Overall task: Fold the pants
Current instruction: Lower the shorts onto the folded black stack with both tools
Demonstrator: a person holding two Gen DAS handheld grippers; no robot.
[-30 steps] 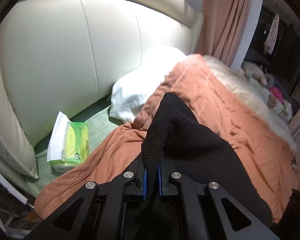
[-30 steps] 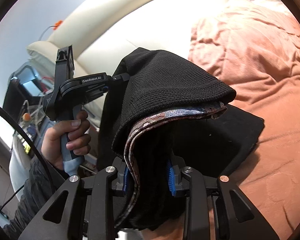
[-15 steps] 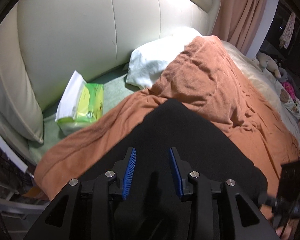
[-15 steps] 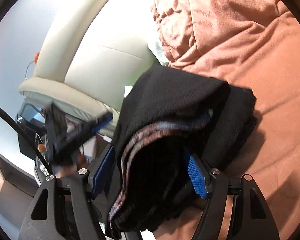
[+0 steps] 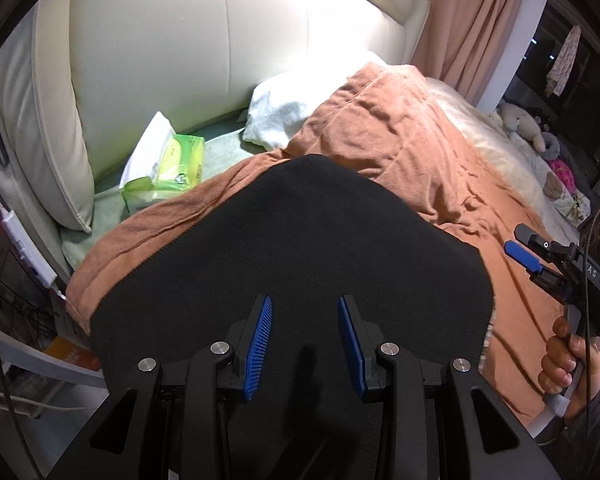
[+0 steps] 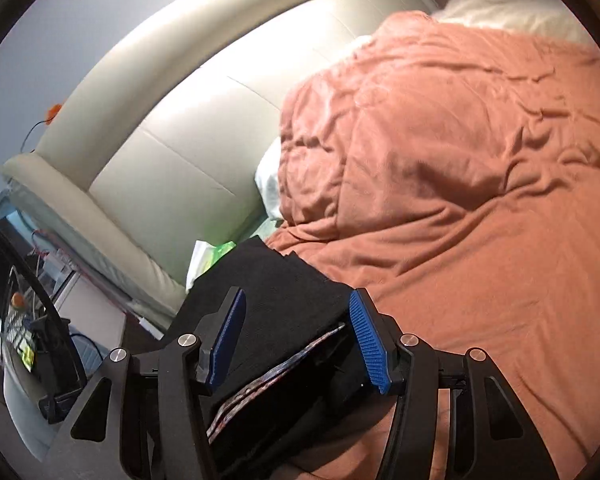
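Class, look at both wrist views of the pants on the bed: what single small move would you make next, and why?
Probably draw both grippers back from the black pants. The left gripper and right gripper both have their jaws open and grip nothing, and the pants lie as a compact folded stack on the orange blanket, so the fold looks finished.

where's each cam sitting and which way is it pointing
Left wrist: on the left gripper, looking along its open fingers over the folded black pants toward the headboard; the right gripper and right hand show at the right edge.
Right wrist: on the right gripper, open, looking from the pants' corner across the orange blanket.
Shared: pants, blanket, headboard, green tissue pack.
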